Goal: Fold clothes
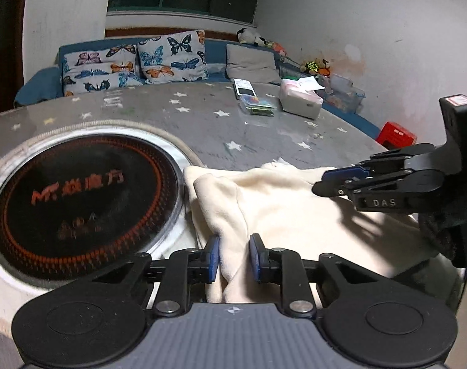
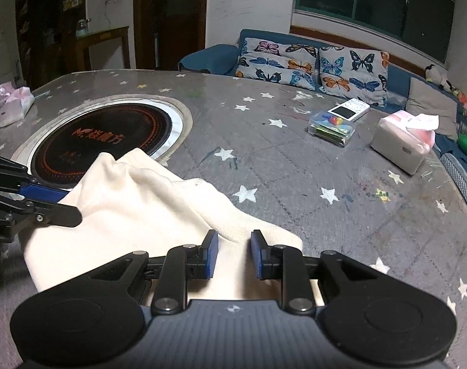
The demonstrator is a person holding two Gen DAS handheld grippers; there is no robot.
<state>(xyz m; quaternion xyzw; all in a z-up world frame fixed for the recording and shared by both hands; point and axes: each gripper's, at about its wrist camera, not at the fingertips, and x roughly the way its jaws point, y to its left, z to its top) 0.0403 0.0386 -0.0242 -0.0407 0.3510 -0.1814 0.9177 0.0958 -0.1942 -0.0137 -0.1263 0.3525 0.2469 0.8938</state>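
On the left of the round counter [image 2: 294, 166], under its star-printed grey cover, sits a black induction hob [image 1: 79, 203] with orange rings and lettering. Just to its right lies the cream fleece garment [image 1: 279, 209], bunched, its left edge reaching the hob's rim. The left tongs [image 1: 233, 256] stand a little apart with a raised fold of the fleece between the blue pads; whether the pads press it cannot be told. The right tongs [image 2: 233, 253] sit over the garment's right corner, likewise slightly parted with cloth between them, grip unclear. Further right rest a clear plastic box [image 2: 331, 127], a white handset [image 2: 348, 109] and a tissue pack [image 2: 402, 140].
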